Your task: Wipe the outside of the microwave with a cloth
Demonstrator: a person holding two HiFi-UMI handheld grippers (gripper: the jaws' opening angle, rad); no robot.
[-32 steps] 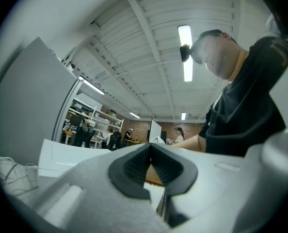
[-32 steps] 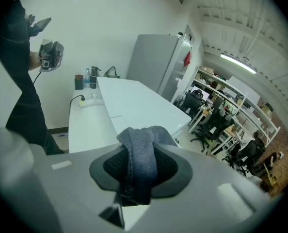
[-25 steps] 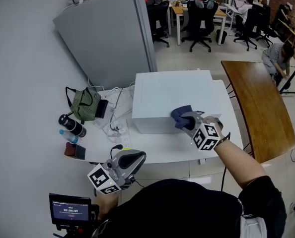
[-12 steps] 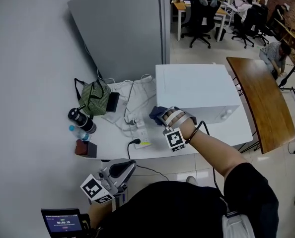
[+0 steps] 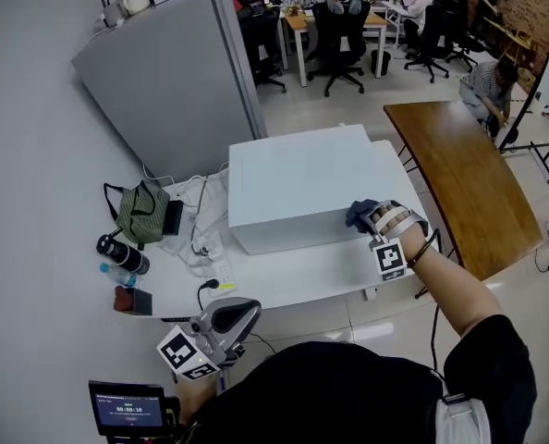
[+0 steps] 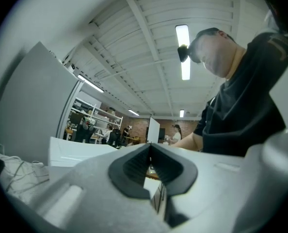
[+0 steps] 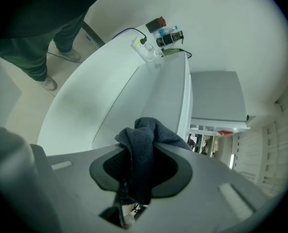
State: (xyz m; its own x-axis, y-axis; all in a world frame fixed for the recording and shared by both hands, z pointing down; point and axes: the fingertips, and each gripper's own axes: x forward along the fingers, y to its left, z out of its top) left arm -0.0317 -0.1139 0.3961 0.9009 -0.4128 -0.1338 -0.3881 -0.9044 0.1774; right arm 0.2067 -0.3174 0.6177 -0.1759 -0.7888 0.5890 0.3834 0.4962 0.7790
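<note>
Pinching the cloth [image 5: 359, 213], the right gripper [image 5: 371, 222] holds it at the near right corner of the microwave [image 5: 293, 183]. Left gripper [image 5: 237, 311] hangs off the table [image 5: 284, 280] near edge, jaws pressed together, empty.

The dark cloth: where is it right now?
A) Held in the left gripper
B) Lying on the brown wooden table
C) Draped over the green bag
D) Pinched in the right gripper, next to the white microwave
D: the right gripper view shows the cloth clamped between the jaws, and the head view shows the right gripper holding it at the near right corner of the microwave.
</note>
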